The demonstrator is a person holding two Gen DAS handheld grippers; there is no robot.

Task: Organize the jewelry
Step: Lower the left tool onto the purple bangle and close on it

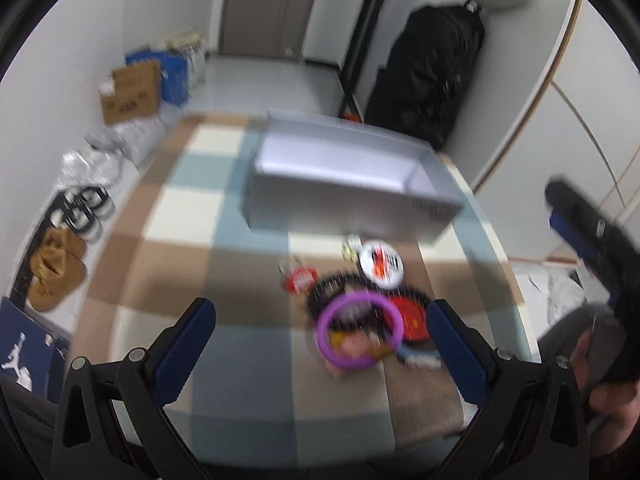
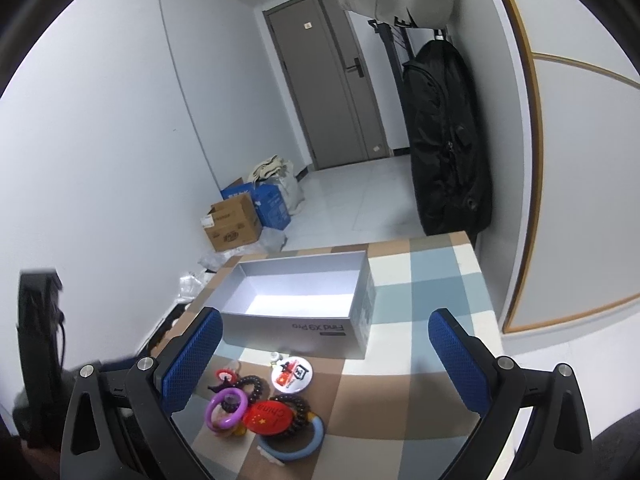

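Two grippers hang above a checked table, both with jaws spread wide and nothing between them. On the table's far part sits a grey box, open-topped, its white floor bare; in the left wrist view the box is blurred.

The jewelry lies in a heap in front of the box, well apart from it. Largest in the heap is a light blue ring at the near edge, with a red oval badge lying on it and a dark beaded bracelet beside that. A purple ring lies at the heap's left side; in the left wrist view the purple ring lies between the fingers' line of sight. A round white badge lies nearest the box, and a small red piece sits left of it.

The left gripper is over the heap; the right gripper is too.
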